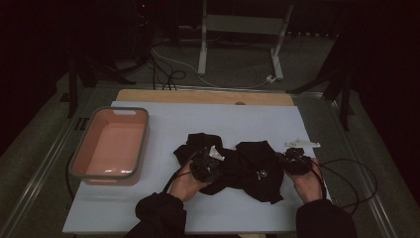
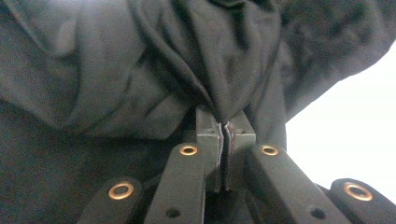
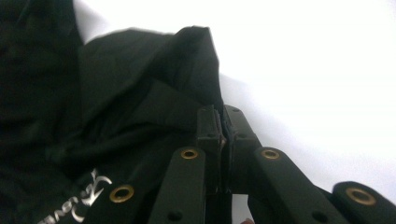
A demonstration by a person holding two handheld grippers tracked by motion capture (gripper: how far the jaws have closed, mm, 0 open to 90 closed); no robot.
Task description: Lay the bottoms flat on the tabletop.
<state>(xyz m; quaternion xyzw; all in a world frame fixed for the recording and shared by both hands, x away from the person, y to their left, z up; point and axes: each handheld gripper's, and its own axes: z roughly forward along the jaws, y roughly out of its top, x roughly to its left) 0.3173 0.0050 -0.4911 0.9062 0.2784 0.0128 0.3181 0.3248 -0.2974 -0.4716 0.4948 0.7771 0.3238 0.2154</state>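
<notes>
A crumpled black garment (image 1: 247, 166) with a small white logo lies on the white table cover (image 1: 163, 203) in the high view. My left gripper (image 1: 208, 161) is at the garment's left part. In the left gripper view it (image 2: 225, 128) is shut on a bunched fold of the black cloth (image 2: 140, 70). My right gripper (image 1: 293, 158) is at the garment's right edge. In the right gripper view it (image 3: 222, 123) is pinched shut on the edge of the dark fabric (image 3: 130, 107), whose white lettering (image 3: 84, 198) shows at lower left.
A pink basin with a grey rim (image 1: 141, 144) stands at the table's left. A small white object (image 1: 302, 144) lies just beyond the right gripper. A wooden strip (image 1: 205, 96) runs along the far edge. Cables (image 1: 354, 181) loop at the right.
</notes>
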